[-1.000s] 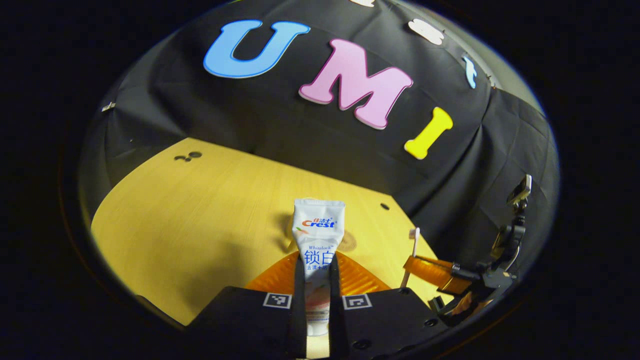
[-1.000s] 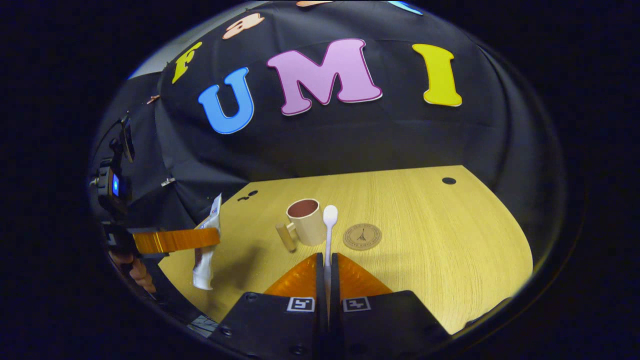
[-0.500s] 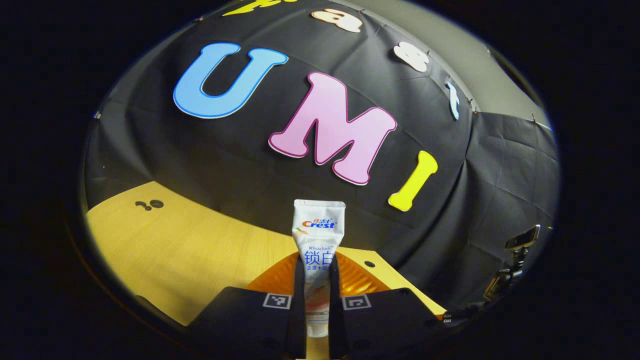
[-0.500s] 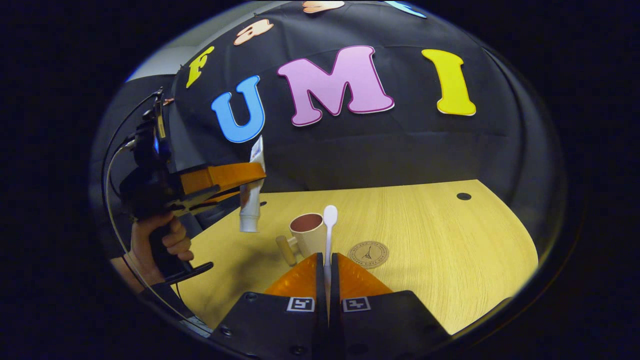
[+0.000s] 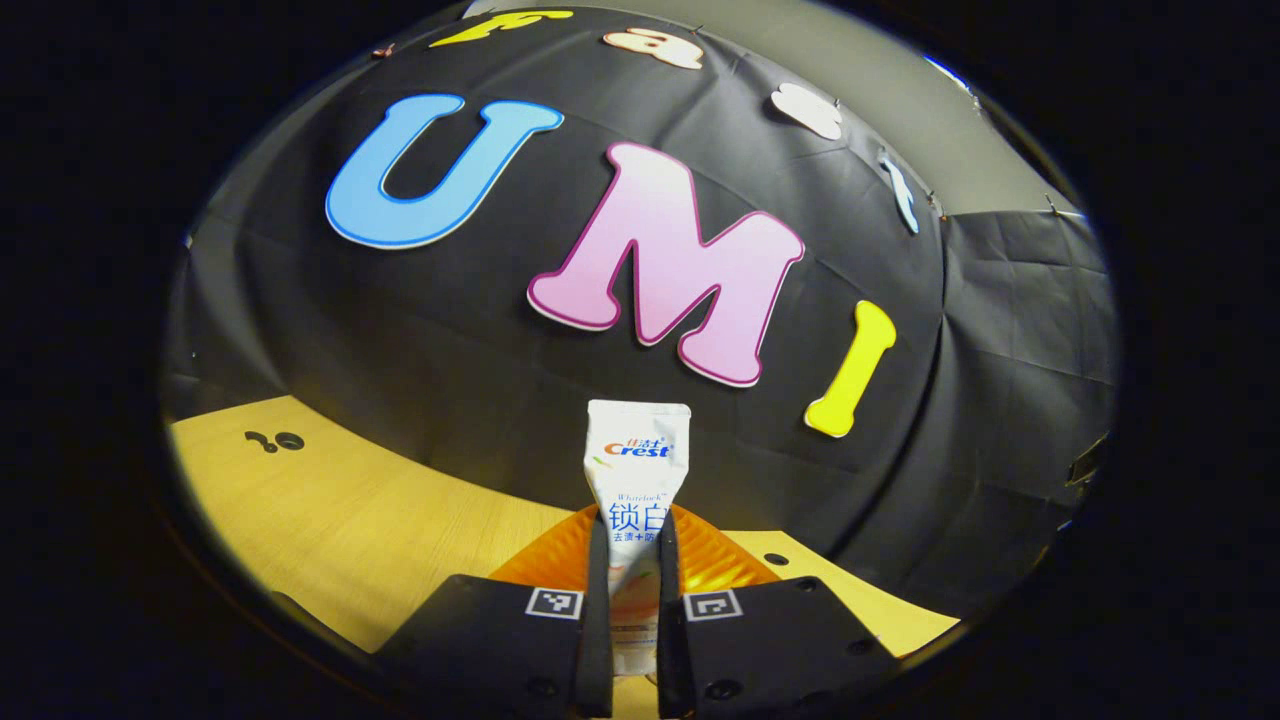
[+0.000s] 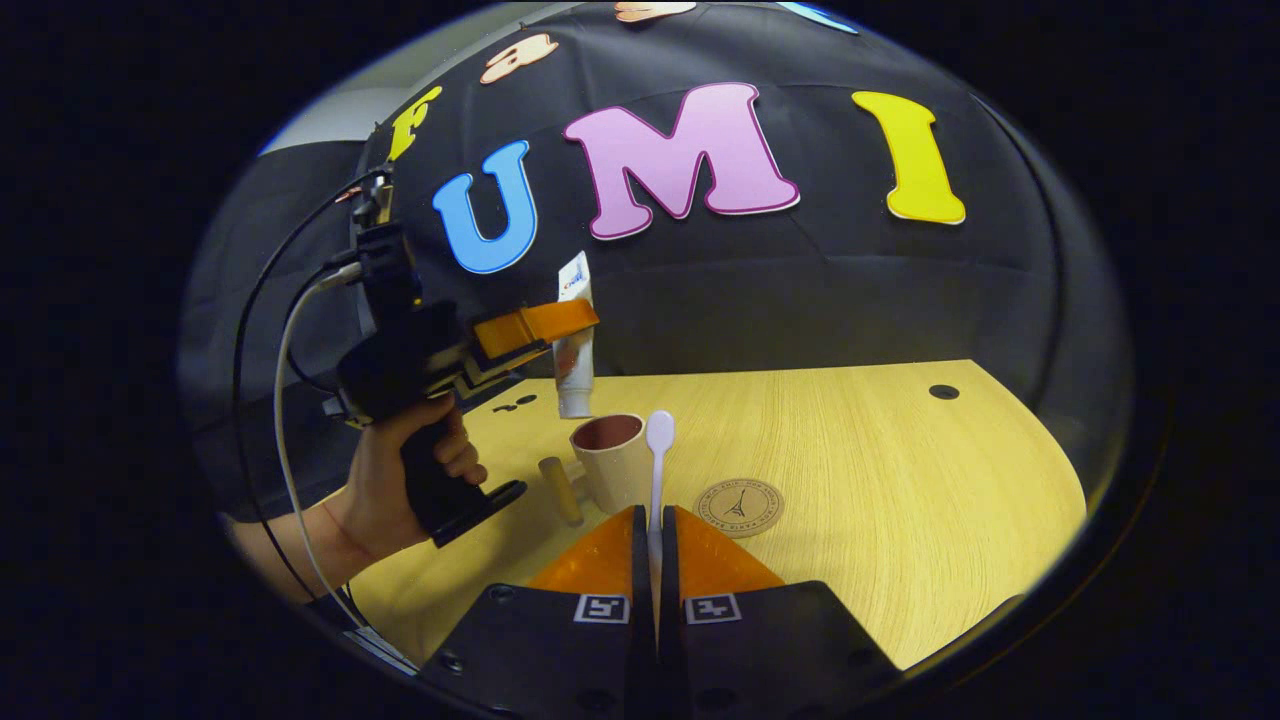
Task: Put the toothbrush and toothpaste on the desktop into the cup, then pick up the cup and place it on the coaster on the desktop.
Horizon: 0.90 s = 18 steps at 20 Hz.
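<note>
While the left gripper [image 6: 575, 318] has swung its pinched paste [image 6: 574, 345] up over the cup [image 6: 612, 460] | right gripper [image 6: 648, 540] clamps the brush [image 6: 657, 460] | drop seems next, alignment unclear.

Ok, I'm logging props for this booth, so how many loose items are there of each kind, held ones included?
Toothpaste tube: 1
Toothbrush: 1
Cup: 1
Coaster: 1
Total: 4
</note>
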{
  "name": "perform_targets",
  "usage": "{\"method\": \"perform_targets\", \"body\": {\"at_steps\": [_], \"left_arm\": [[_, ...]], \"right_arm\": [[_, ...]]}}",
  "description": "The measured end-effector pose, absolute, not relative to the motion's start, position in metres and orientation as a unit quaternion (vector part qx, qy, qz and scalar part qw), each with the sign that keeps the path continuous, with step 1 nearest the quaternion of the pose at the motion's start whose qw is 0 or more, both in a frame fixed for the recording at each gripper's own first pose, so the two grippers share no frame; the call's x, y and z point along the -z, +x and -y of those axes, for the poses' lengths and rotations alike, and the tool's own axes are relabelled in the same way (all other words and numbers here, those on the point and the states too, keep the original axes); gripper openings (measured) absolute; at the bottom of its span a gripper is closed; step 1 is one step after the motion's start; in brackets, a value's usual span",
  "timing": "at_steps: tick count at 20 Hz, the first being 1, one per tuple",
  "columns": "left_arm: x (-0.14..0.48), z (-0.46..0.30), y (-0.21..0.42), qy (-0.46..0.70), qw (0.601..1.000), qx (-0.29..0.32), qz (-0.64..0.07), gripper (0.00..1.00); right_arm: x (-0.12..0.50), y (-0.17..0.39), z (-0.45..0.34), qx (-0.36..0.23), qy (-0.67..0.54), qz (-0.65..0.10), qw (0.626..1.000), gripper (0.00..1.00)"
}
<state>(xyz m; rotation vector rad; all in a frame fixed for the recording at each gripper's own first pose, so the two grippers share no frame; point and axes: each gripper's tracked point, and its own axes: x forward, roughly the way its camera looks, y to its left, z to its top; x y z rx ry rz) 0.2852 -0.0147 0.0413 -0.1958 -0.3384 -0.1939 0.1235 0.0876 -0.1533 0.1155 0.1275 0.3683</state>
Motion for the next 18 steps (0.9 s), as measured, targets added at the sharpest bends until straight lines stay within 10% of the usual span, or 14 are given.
{"method": "perform_targets", "body": {"at_steps": [13, 18], "left_arm": [[0.020, 0.014, 0.320, -0.076, 0.988, 0.072, 0.118, 0.28], [0.033, 0.010, 0.310, -0.084, 0.990, 0.071, 0.090, 0.55]], "right_arm": [[0.151, 0.148, -0.077, -0.163, 0.076, -0.046, 0.983, 0.06], [0.140, 0.155, -0.086, -0.173, 0.108, -0.043, 0.978, 0.05]]}}
